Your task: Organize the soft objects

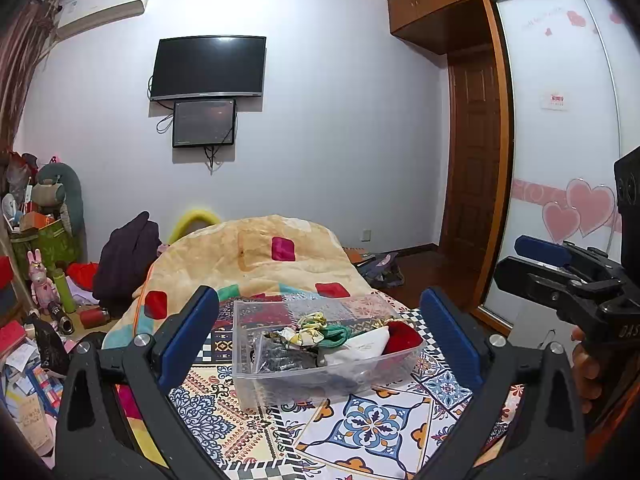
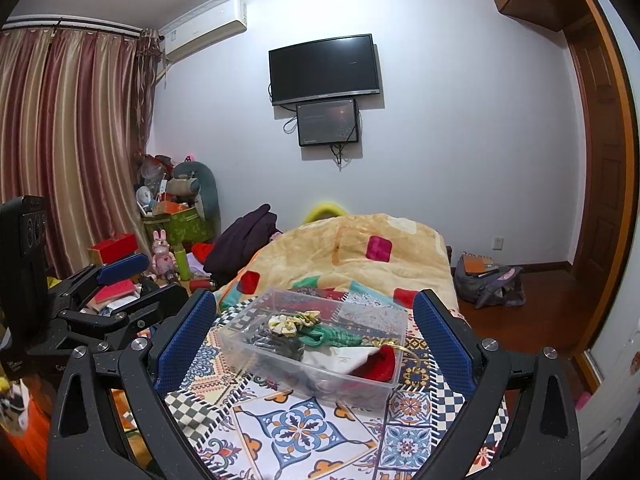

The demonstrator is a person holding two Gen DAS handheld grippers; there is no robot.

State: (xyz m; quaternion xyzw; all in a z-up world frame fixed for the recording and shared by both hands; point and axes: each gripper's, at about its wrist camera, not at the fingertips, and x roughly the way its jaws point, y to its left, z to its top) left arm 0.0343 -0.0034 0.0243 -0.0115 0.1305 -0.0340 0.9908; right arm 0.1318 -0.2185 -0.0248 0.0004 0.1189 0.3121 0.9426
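Both grippers, left (image 1: 320, 328) and right (image 2: 316, 328), are held wide and empty; the light box (image 1: 320, 376) may be pushed off the bed (image 1: 380, 432) by careless contact.

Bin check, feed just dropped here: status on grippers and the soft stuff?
Left gripper open, empty. Right gripper open, empty. Soft items piled in bin on bed. Nothing in the way.

The grey bundle (image 2: 276, 345) in the clear plastic bin (image 2: 372, 390) is too indistinct to identify. The folded white cloth (image 2: 340, 358) hides what lies beneath it.
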